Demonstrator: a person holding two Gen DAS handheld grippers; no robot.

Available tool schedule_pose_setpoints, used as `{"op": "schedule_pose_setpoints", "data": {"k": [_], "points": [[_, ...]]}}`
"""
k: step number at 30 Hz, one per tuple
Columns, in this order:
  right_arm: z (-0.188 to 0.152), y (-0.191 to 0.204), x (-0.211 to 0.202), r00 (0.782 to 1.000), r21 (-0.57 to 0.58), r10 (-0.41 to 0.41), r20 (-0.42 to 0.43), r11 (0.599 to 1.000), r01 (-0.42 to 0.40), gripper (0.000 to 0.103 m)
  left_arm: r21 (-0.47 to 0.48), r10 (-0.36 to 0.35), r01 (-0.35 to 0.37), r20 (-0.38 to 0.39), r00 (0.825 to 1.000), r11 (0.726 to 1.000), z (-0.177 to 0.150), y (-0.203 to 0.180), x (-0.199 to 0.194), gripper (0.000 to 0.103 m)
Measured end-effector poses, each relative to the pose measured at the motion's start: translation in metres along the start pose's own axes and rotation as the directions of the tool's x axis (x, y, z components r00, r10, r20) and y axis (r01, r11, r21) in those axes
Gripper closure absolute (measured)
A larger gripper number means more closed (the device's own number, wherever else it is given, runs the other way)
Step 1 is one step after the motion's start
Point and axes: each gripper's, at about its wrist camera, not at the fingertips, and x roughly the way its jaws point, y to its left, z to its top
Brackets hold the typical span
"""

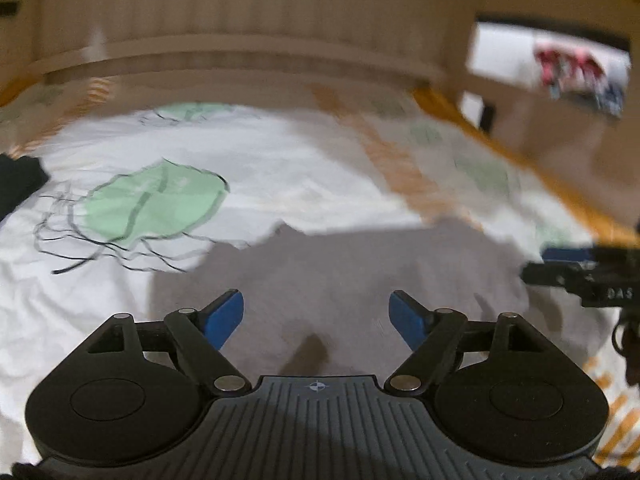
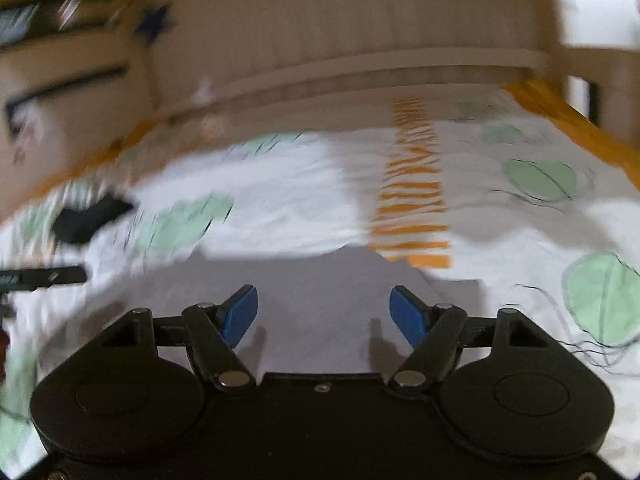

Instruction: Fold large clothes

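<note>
A light grey garment [image 1: 340, 272] lies on the bed, spread under and ahead of both grippers; it also shows in the right wrist view [image 2: 320, 300]. My left gripper [image 1: 316, 312] is open and empty just above the grey cloth. My right gripper [image 2: 324, 308] is open and empty above the same cloth. The right gripper's body shows at the right edge of the left wrist view [image 1: 588, 276]. The left gripper shows as a dark bar at the left edge of the right wrist view [image 2: 44, 276]. Both views are blurred by motion.
The bed sheet [image 1: 260, 168] is white with green leaf prints and orange stripes. A black piece of cloth [image 1: 16, 184] lies at the far left, also in the right wrist view [image 2: 88, 216]. A wooden headboard [image 1: 248, 20] stands behind the bed.
</note>
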Motion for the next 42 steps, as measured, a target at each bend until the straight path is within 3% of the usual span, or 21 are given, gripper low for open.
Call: {"op": "schedule_pose_setpoints", "data": {"k": [6, 9, 11, 13, 14, 17, 23, 34, 38, 42], "points": [[-0.001, 0.025, 0.043, 0.996, -0.141, -0.051, -0.068, 0.989, 0.041, 0.027, 0.000, 0.063, -0.063, -0.078, 0.995, 0.998, 0.001, 0.008, 0.046, 0.024], [0.002, 0.015, 0.073, 0.988, -0.139, -0.118, -0.096, 0.985, 0.104, 0.027, -0.044, 0.083, -0.089, -0.122, 0.989, 0.995, 0.002, 0.025, 0.071, 0.022], [0.003, 0.003, 0.086, 0.982, -0.114, -0.158, -0.106, 0.983, 0.146, 0.027, -0.072, 0.075, -0.084, -0.120, 0.990, 0.994, 0.004, 0.031, 0.079, 0.016], [0.003, -0.010, 0.096, 0.978, -0.073, -0.176, -0.108, 0.983, 0.169, 0.019, -0.059, 0.088, -0.095, -0.112, 0.990, 0.994, 0.003, 0.031, 0.085, 0.005], [0.001, -0.018, 0.101, 0.976, -0.043, -0.185, -0.117, 0.983, 0.181, 0.008, -0.053, 0.096, -0.102, -0.111, 0.989, 0.993, 0.001, 0.031, 0.088, 0.001], [-0.012, -0.039, 0.104, 0.987, 0.077, -0.131, -0.093, 0.987, 0.138, 0.004, -0.099, 0.082, -0.088, -0.066, 0.994, 0.991, -0.009, 0.036, 0.090, 0.000], [-0.018, -0.038, 0.100, 0.990, 0.078, -0.128, -0.057, 0.988, 0.132, 0.003, -0.095, 0.106, -0.108, -0.022, 0.994, 0.990, -0.014, 0.032, 0.089, 0.000], [-0.021, -0.039, 0.101, 0.991, 0.081, -0.126, -0.036, 0.988, 0.128, 0.002, -0.092, 0.113, -0.113, -0.012, 0.994, 0.989, -0.014, 0.033, 0.093, 0.000], [-0.020, -0.038, 0.102, 0.990, 0.071, -0.135, -0.043, 0.988, 0.138, 0.002, -0.088, 0.113, -0.115, -0.032, 0.993, 0.989, -0.011, 0.034, 0.093, 0.000], [-0.015, -0.036, 0.101, 0.987, 0.055, -0.141, -0.073, 0.988, 0.145, 0.001, -0.078, 0.075, -0.088, -0.152, 0.986, 0.993, 0.008, 0.037, 0.086, 0.000]]}}
